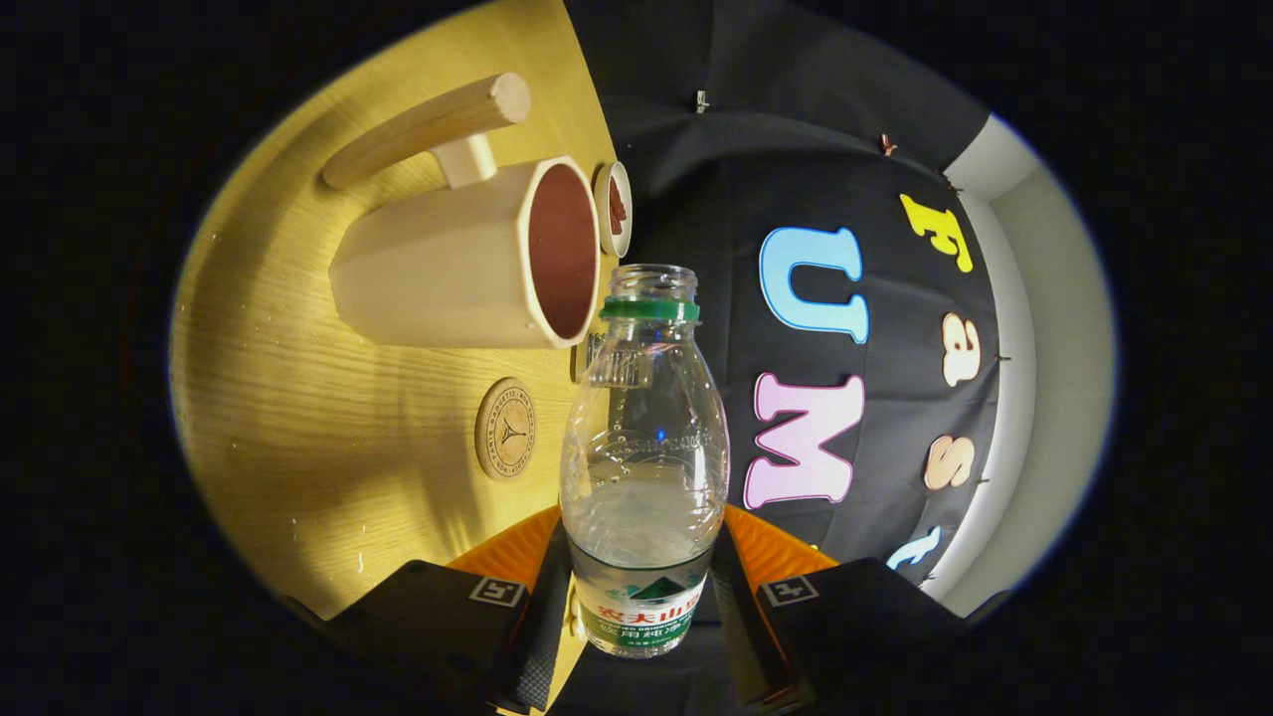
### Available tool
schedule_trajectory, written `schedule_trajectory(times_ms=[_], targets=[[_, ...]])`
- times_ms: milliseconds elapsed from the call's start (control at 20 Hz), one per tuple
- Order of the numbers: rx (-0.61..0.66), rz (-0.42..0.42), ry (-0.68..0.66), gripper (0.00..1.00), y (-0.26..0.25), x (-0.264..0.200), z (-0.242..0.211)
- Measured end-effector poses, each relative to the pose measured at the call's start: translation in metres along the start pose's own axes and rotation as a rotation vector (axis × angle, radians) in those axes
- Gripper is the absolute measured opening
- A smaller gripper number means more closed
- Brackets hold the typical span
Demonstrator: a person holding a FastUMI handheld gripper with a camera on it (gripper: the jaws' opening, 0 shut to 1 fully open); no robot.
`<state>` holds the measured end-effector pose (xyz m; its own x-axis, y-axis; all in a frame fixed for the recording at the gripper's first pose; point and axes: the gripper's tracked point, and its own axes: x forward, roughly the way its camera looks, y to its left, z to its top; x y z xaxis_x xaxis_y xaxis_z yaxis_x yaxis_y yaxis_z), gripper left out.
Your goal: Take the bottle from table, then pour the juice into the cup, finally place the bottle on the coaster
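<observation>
Uncapped plastic bottle (643, 447), lower centre: clamped between both fingers of gripper (641, 636), tipped toward wooden-handled cup (467, 264) upper left; pour seemingly underway, coaster (505, 429) placement left.

Gripper view — camera rides on the gripper (641, 617), looking forward along its two fingers, which clamp the bottle (643, 457) close before the lens. View is rolled sideways: the table (298, 428) stands as a wall beside the bottle — cup (467, 264) and coaster (505, 429) just beyond it.
</observation>
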<state>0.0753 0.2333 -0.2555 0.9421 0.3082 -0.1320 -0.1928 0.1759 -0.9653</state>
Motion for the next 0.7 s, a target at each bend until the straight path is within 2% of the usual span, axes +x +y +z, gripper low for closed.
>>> schedule_trajectory(times_ms=[700], targets=[[-0.187,-0.066,-0.053,0.70,-0.018,0.009,0.004]])
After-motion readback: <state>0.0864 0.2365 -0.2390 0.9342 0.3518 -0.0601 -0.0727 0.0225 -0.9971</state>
